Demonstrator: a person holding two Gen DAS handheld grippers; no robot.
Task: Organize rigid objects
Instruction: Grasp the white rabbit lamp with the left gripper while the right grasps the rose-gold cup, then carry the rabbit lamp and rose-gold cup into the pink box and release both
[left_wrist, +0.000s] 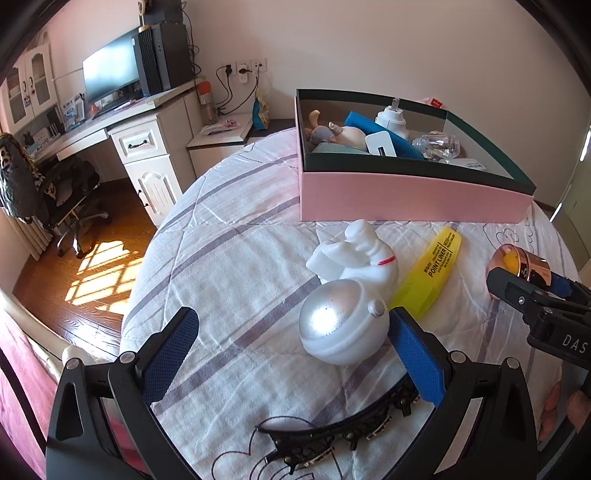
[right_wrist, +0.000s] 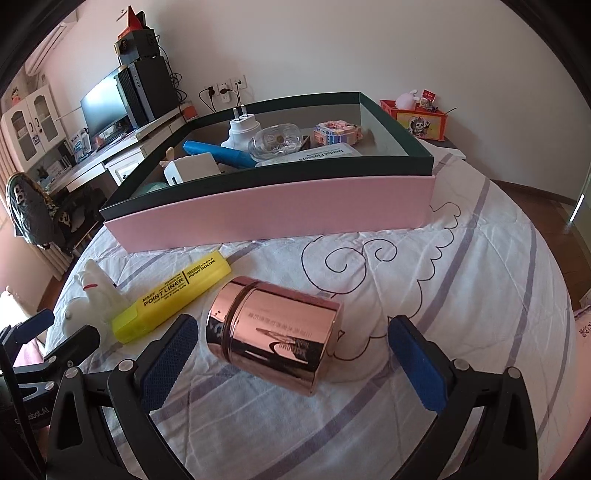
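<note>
A white astronaut figure with a silver visor lies on the bed, between the open fingers of my left gripper. A yellow highlighter lies just right of it. A rose-gold cylinder tin lies on its side between the open fingers of my right gripper, untouched. The highlighter and the astronaut show at the left in the right wrist view. A pink box with dark rim holds several small items; it also shows in the right wrist view.
A black studded hair clip lies under my left gripper. The bed's quilt is white with purple stripes. A desk with monitor and a chair stand left. An orange box sits behind the pink one.
</note>
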